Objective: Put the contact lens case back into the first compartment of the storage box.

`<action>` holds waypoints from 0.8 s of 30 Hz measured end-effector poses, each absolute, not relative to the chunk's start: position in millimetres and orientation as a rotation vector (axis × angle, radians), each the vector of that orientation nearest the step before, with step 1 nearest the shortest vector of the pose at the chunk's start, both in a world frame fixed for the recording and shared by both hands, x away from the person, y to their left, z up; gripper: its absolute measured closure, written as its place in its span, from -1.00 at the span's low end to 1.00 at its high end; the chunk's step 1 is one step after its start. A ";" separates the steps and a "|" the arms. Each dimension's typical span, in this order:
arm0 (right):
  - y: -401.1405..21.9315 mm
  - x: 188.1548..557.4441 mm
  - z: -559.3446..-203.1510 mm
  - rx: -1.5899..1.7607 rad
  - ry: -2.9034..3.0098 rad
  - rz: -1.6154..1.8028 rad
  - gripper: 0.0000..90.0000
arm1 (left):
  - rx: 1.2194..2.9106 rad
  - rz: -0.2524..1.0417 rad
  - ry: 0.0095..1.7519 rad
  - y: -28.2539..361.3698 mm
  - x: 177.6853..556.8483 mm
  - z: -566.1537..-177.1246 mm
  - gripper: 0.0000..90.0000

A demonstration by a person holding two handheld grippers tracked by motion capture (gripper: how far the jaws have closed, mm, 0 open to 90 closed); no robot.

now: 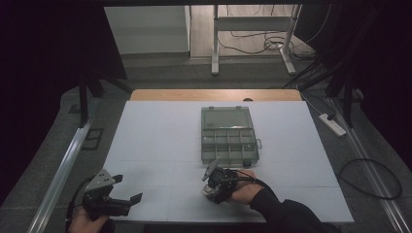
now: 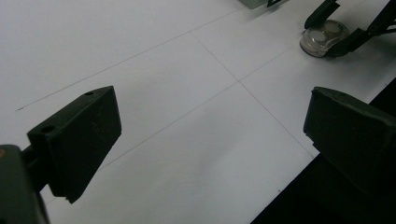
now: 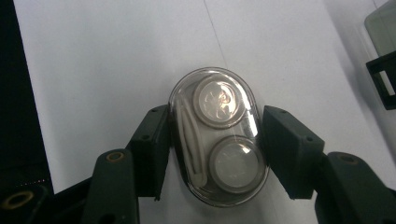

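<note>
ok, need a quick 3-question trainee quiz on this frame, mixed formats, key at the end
1. True or false: the right gripper has its jaws closed on the sides of the clear oval case.
2. What stands between the jaws of the left gripper?
A. the oval case
B. nothing, they stand wide apart over the white table
C. a lid
3. In the high view, the grey compartment box lies with its lid: open or closed?

Key
1. True; both pads press on its long sides.
2. B
3. Open; the lid lies flat on the far side, the compartments exposed.
</note>
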State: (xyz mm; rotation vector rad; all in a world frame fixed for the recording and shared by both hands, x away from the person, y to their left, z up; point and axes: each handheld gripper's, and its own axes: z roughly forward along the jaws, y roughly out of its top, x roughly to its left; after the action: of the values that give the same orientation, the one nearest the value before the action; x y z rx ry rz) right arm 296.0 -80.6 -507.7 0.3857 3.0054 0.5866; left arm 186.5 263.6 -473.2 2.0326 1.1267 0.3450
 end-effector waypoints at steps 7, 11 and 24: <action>-81.2 298.1 -506.2 0.459 3.018 0.605 0.00 | 2.031 0.344 1.125 263.9 186.4 -473.2 -0.91; -81.7 299.2 -503.6 0.475 3.007 0.637 0.00 | 2.032 0.344 1.125 263.8 186.5 -473.2 -0.91; -86.9 303.7 -485.6 0.569 2.960 0.807 0.02 | 2.033 0.345 1.128 263.6 186.7 -473.3 -0.91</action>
State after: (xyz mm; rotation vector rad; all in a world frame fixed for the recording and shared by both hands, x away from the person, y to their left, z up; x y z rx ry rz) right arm 303.7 -86.9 -485.6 0.5694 2.9603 0.8075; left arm 186.7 263.6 -473.3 2.0328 1.1281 0.3453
